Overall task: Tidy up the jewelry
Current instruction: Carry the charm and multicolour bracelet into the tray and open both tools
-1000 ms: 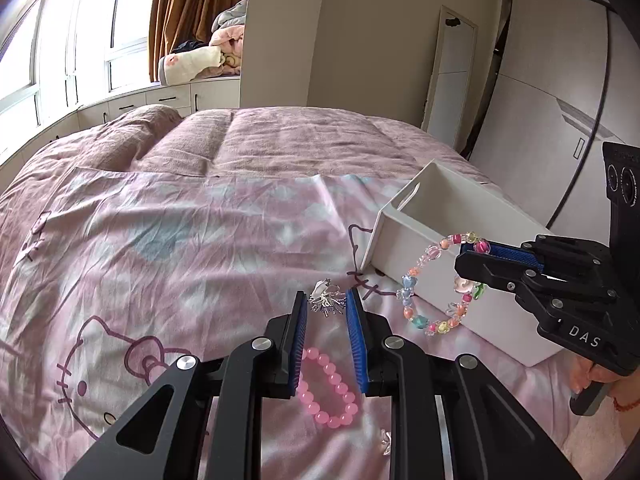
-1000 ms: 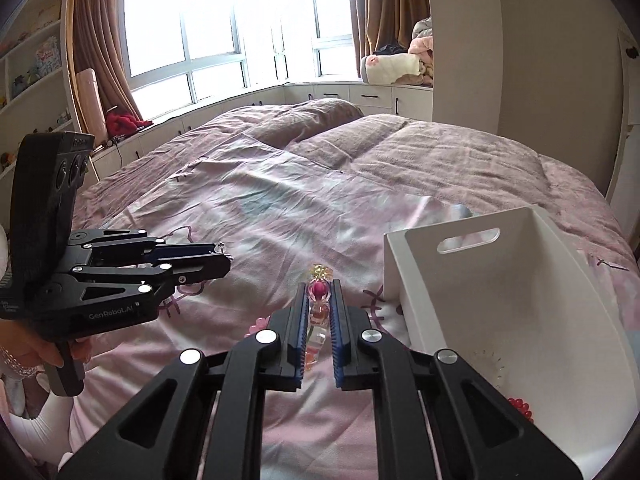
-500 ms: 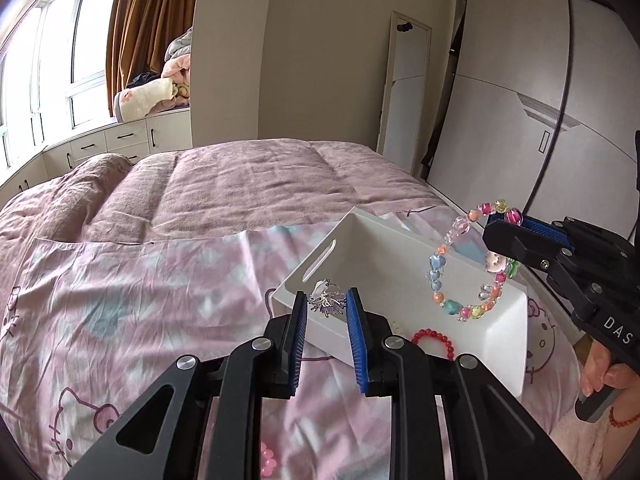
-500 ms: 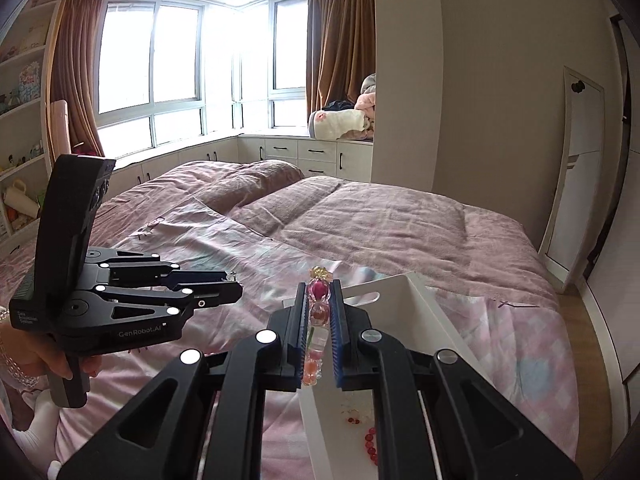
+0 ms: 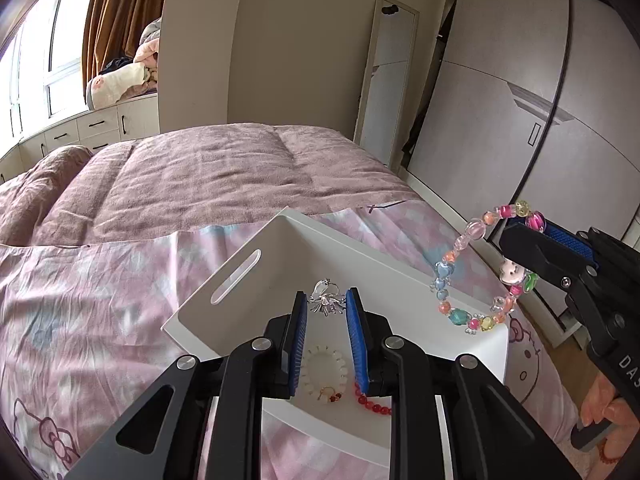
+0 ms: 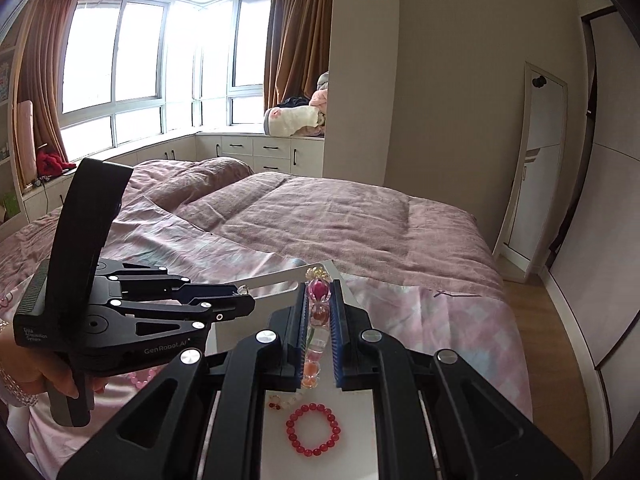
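My left gripper (image 5: 327,305) is shut on a small silver ornament (image 5: 327,302) and holds it above the white tray (image 5: 236,276) on the bed. My right gripper (image 6: 319,294) is shut on a multicoloured bead bracelet (image 6: 319,320), which hangs in a loop over the tray's right side in the left wrist view (image 5: 476,276). Inside the tray lie a white bead bracelet (image 5: 322,372) and a red bead bracelet (image 6: 313,429). The right gripper (image 5: 532,236) shows at the right of the left wrist view; the left gripper (image 6: 240,296) shows at the left of the right wrist view.
The tray sits on a pink patterned sheet (image 5: 100,300) over a mauve blanket (image 5: 224,168). A pink bead bracelet (image 6: 140,378) lies on the sheet under the left gripper. A mirror (image 5: 384,80) and wardrobe (image 5: 520,92) stand past the bed's right edge.
Both grippers have lifted off the sheet with their jewelry and moved over the white tray. The pink bracelet stayed on the sheet.
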Available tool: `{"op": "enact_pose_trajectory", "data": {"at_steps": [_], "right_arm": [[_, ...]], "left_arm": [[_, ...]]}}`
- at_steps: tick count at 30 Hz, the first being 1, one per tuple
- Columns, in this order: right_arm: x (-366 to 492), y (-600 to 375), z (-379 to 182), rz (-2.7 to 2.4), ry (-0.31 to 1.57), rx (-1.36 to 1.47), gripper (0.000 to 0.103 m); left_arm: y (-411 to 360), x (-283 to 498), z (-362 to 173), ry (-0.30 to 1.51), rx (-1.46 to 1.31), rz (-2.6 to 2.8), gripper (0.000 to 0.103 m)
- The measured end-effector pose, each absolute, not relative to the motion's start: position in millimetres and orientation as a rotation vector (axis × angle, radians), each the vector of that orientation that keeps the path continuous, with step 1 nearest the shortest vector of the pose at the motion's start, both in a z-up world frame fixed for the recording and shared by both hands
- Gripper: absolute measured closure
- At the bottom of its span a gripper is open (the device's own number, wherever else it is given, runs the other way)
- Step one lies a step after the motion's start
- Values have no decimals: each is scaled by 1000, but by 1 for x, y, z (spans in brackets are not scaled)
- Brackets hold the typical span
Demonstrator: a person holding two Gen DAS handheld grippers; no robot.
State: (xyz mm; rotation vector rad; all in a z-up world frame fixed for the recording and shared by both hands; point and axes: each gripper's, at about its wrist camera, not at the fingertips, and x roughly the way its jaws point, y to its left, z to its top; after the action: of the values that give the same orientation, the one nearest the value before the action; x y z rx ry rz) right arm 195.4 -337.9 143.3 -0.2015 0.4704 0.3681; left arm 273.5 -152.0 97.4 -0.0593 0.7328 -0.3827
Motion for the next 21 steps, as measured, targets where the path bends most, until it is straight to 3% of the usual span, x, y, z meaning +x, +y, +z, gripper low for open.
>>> {"op": "enact_pose_trajectory", "data": {"at_steps": [21], "right_arm": [[224, -351, 108, 382, 596, -200, 92]], "left_arm": [[-174, 317, 41, 889, -89, -313, 76]]}}
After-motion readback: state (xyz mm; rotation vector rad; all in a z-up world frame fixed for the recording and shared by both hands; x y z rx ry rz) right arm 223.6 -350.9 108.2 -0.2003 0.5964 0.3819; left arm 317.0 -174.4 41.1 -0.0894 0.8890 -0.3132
